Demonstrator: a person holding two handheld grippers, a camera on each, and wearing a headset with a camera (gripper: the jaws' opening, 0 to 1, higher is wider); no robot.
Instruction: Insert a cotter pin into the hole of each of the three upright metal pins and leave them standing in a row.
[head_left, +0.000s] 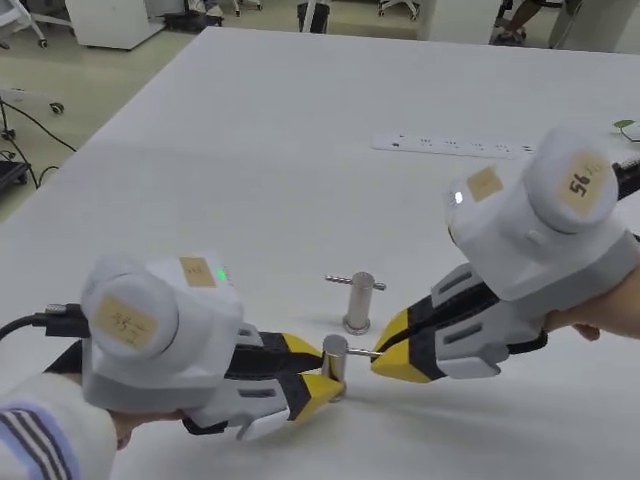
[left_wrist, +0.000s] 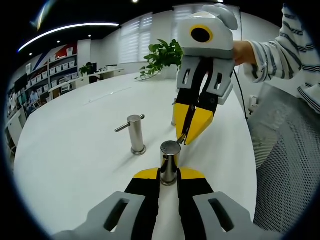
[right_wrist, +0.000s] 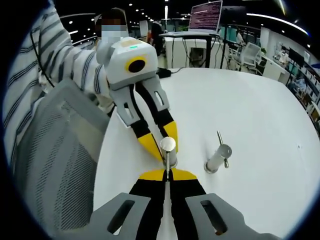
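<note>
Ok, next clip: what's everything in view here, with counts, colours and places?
table: one, white, under everything
far metal pin: one, silver, upright mid-table
inserted cotter pin: one, silver, through the far metal pin
near metal pin: one, silver, upright, between the left gripper's jaws
loose cotter pin: one, silver, held against the near metal pin
power strip: one, white, far side of table
potted plant: one, green, beyond the table
mesh chair: one, grey, beside the table
left gripper: white, black, yellow; shut on near metal pin
right gripper: same colours; shut on loose cotter pin
striped sleeve: one, behind the left gripper
</note>
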